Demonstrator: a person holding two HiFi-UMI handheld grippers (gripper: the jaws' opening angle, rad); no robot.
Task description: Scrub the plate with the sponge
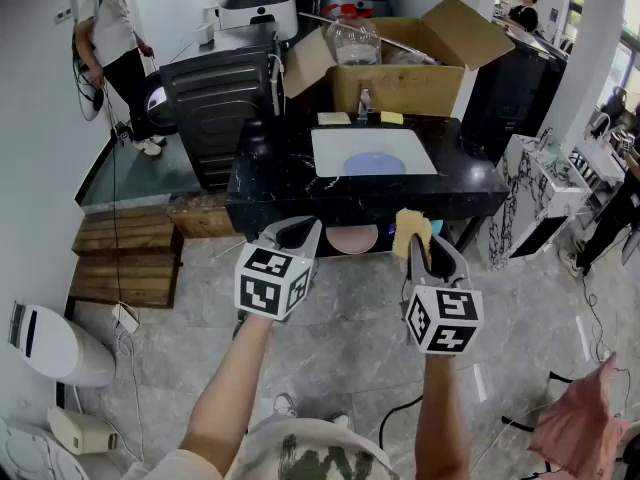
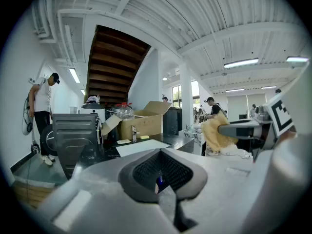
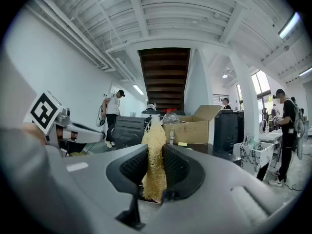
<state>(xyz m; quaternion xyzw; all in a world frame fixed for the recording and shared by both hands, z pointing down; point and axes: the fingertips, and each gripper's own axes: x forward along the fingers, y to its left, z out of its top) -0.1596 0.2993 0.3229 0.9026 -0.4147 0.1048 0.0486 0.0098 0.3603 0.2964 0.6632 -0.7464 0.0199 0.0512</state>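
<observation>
A yellow sponge point(image 1: 412, 230) stands upright between the jaws of my right gripper point(image 1: 422, 246), which is shut on it. In the right gripper view the sponge point(image 3: 155, 155) fills the gap of that gripper point(image 3: 155, 177). My left gripper point(image 1: 297, 233) is level with it on the left, jaws closed with nothing visibly held point(image 2: 163, 179). Both hover over the floor in front of the black counter point(image 1: 270, 183). A blue plate point(image 1: 374, 164) lies in the white sink point(image 1: 330, 153). A pink plate point(image 1: 352, 238) shows between the grippers, below the counter's edge; what it rests on is hidden.
Behind the sink stand a faucet point(image 1: 364, 103) and an open cardboard box point(image 1: 400, 83). A dark slatted unit point(image 1: 220, 103) is left of the counter, wooden pallets point(image 1: 125, 253) below it. A person point(image 1: 115, 38) stands at the back left. Cables run across the floor.
</observation>
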